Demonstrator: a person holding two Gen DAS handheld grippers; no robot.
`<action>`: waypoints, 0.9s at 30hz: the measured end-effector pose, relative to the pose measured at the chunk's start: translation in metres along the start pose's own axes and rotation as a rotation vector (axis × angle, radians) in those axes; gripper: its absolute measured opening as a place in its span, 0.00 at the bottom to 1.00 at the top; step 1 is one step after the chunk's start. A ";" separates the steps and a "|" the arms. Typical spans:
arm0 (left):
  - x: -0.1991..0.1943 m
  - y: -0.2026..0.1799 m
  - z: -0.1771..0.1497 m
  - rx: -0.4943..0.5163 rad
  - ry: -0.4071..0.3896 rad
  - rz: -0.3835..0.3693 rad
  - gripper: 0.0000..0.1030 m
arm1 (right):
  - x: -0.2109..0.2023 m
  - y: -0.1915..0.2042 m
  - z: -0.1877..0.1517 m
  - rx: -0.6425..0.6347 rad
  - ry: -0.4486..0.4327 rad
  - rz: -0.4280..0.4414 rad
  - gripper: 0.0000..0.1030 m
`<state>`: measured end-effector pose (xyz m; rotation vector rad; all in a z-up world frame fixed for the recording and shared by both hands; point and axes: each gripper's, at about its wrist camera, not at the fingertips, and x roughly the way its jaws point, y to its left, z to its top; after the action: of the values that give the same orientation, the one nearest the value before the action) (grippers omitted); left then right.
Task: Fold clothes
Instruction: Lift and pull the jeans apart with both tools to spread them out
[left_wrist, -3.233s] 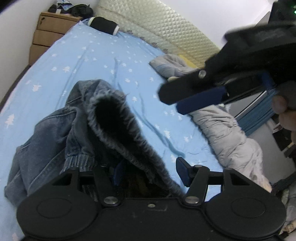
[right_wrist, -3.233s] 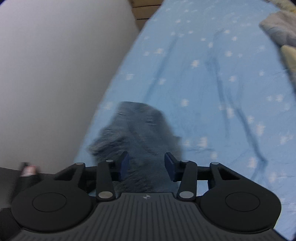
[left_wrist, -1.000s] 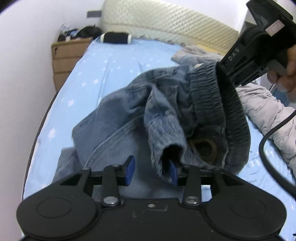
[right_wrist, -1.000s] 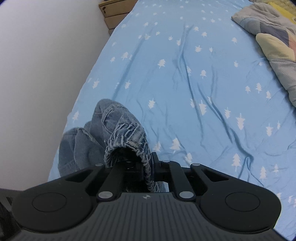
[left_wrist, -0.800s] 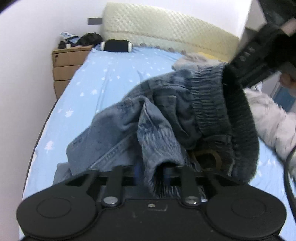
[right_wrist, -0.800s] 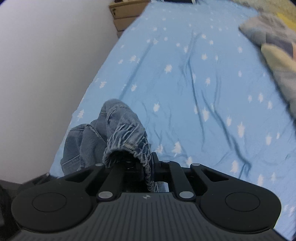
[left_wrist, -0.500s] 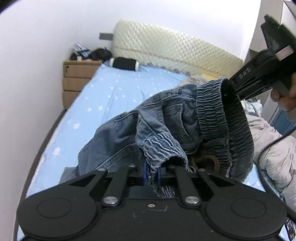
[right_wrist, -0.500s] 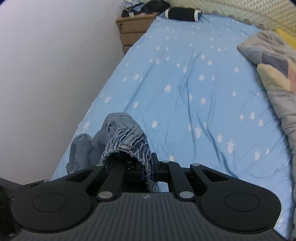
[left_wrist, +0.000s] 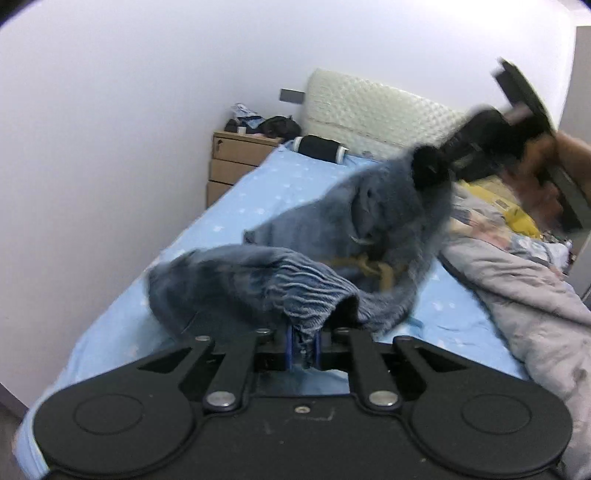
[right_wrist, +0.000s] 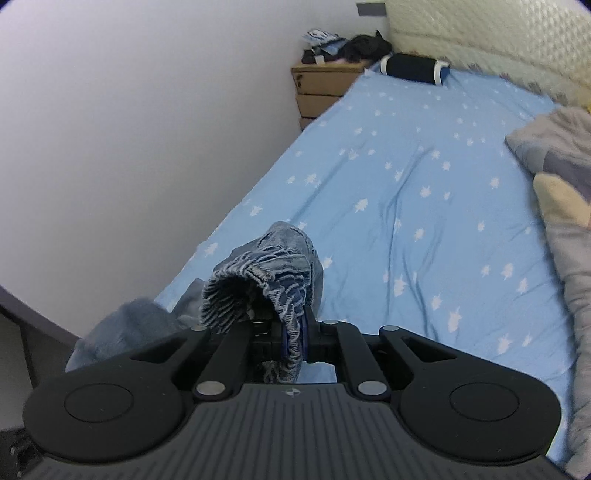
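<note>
A pair of blue denim pants (left_wrist: 332, 236) with an elastic ribbed waistband hangs in the air above the bed, stretched between both grippers. My left gripper (left_wrist: 303, 341) is shut on one side of the waistband. My right gripper (right_wrist: 293, 338) is shut on the other side of the waistband (right_wrist: 258, 284); it also shows blurred at the upper right of the left wrist view (left_wrist: 439, 170). The rest of the denim pants (right_wrist: 122, 328) droops down to the left in the right wrist view.
The bed has a light blue sheet with white trees (right_wrist: 424, 184). A grey quilt (left_wrist: 517, 288) lies along its right side. A black bolster (right_wrist: 413, 68) lies at the padded headboard (left_wrist: 369, 110). A wooden dresser (left_wrist: 236, 162) stands by the white wall.
My left gripper closed on the waistband, and both grippers have lifted the pants off the bed and pulled apart, spreading the waistband.
</note>
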<state>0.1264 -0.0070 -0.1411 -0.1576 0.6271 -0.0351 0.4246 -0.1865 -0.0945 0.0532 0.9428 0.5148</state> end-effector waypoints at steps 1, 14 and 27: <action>-0.006 -0.012 -0.002 0.008 -0.002 -0.011 0.09 | -0.007 -0.001 0.002 0.009 -0.007 0.007 0.06; 0.004 -0.174 -0.028 0.087 -0.003 -0.207 0.10 | -0.075 -0.112 -0.012 0.173 -0.101 -0.062 0.06; 0.165 -0.359 -0.094 0.079 0.172 -0.160 0.12 | -0.033 -0.324 -0.060 0.108 -0.005 -0.091 0.06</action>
<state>0.2105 -0.3878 -0.2553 -0.1290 0.7822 -0.2291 0.4908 -0.4962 -0.1905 0.1086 0.9636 0.3788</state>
